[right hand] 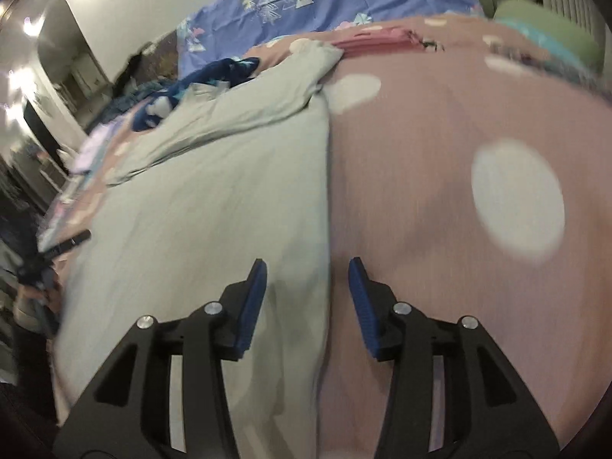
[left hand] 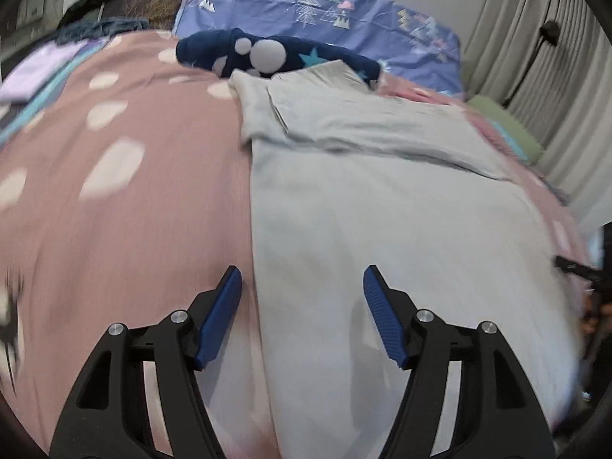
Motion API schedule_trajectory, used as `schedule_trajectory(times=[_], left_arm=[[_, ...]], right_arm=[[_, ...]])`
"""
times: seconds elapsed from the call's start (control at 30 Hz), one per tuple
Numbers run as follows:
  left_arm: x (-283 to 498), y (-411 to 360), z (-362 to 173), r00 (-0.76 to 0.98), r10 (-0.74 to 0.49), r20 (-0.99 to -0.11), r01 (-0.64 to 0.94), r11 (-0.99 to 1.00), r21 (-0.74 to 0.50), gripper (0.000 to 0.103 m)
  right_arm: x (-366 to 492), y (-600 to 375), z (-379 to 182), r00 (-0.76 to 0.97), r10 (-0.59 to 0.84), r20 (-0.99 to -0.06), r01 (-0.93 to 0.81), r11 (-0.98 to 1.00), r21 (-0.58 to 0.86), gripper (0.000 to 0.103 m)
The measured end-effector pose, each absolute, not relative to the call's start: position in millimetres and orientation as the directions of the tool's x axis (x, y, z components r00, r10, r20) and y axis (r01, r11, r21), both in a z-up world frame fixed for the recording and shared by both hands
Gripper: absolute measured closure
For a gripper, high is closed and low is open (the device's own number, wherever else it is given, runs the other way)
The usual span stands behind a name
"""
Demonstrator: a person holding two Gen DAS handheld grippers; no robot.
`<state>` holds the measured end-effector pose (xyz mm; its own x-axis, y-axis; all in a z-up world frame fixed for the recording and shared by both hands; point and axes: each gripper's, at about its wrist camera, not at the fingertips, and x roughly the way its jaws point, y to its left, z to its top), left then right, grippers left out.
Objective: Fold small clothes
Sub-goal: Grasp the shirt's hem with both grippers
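A pale grey-green long-sleeved garment [left hand: 382,206] lies flat on the pink spotted bedspread [left hand: 134,210], one sleeve folded across its upper part. My left gripper [left hand: 302,279] is open, its fingers straddling the garment's left edge near the hem. In the right wrist view the same garment [right hand: 214,199] lies to the left, and my right gripper [right hand: 308,271] is open, straddling the garment's right edge above the bedspread [right hand: 440,191]. Neither gripper holds anything.
A dark blue garment with white spots [left hand: 267,53] lies beyond the grey one. A blue patterned pillow [left hand: 325,11] is at the head of the bed. Lilac folded cloth [left hand: 34,72] lies at far left. A green item [left hand: 505,126] and curtains stand to the right.
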<state>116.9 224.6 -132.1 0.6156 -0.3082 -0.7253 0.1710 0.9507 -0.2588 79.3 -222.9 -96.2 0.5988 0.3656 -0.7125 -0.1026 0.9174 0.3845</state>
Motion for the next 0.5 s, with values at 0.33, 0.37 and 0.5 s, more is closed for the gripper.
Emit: schedule_trajectory(times=[0.33,0.37,0.5], left_arm=[[22,218,-137,0.512,-0.419,-0.749,0.308,0.904,-0.296,0.042],[16,216,-135,0.509,-0.408,-0.758,0.315,0.908,-0.277,0.048],[5,198,-130,0.495,-0.403,-0.770,0.379,0.898,-0.226,0.051]], right_arm=[[3,-240,-102,0.533,0.558,-0.636,-0.146,0.801,0.580,0.058],[-4,-242,-102,0.530,0.570,-0.628,-0.146,0.790,0.595,0.058],[-12,-247,-106,0.516,0.623,-0.588,-0.141,0.739,0.659,0.057]])
